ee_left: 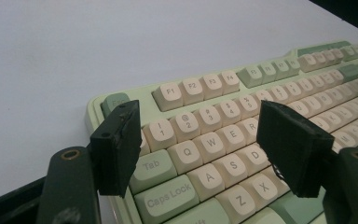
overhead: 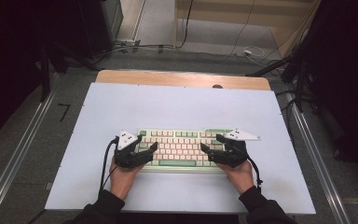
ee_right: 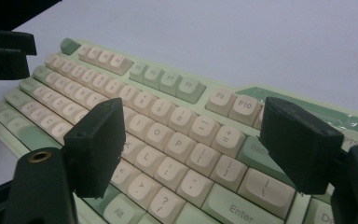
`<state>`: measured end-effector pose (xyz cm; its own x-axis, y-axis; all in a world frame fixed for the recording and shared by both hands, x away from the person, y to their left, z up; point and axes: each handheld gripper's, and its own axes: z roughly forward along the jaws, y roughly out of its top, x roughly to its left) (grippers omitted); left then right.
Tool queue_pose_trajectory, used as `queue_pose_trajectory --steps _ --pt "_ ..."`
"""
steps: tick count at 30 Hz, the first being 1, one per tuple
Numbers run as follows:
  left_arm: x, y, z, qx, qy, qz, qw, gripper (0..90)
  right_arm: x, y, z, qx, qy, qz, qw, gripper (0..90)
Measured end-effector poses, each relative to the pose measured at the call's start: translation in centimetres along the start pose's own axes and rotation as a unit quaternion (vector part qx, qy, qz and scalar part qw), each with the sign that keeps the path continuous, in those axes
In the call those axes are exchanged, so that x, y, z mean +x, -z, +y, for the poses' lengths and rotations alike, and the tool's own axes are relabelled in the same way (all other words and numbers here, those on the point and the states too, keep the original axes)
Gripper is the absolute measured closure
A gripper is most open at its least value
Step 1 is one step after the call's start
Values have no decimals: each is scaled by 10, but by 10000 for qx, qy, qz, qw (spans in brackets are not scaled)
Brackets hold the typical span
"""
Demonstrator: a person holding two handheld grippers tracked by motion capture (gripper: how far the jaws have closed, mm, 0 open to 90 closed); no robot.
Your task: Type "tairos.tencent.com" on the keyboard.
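A keyboard [overhead: 182,142] with cream and mint-green keys lies flat on the white table top, near its front middle. My left gripper [overhead: 153,153] hovers at the keyboard's left end, open. In the left gripper view the jaws [ee_left: 200,116] stand wide apart above the Q, W, E and A, S, D keys of the keyboard [ee_left: 205,84], with nothing between them. My right gripper [overhead: 209,145] is at the keyboard's right end, also open. In the right gripper view its jaws [ee_right: 191,112] straddle the keys around P and the brackets on the keyboard [ee_right: 163,79], gripping nothing. The left gripper's jaws [ee_right: 4,51] show far off at the upper left.
The white table top [overhead: 177,102] has bare room on every side of the keyboard. A wooden strip [overhead: 182,79] runs along its far edge. Metal rails [overhead: 23,149] flank the table. Cables [overhead: 242,51] and dark stands sit on the floor beyond.
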<state>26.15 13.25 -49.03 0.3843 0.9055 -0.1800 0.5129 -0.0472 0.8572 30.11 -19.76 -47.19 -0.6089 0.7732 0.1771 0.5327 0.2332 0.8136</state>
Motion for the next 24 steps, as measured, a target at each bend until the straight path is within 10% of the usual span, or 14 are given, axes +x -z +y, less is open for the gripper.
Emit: queue_pose_trajectory --steps 19,24 --pt "-25 -23 14 197 -190 -515 9983 888 1 1 -5 25 37 -35 10000 204" --pt "-33 -30 17 363 -291 -570 9973 900 0 2 -5 6 18 -34 10000 205"
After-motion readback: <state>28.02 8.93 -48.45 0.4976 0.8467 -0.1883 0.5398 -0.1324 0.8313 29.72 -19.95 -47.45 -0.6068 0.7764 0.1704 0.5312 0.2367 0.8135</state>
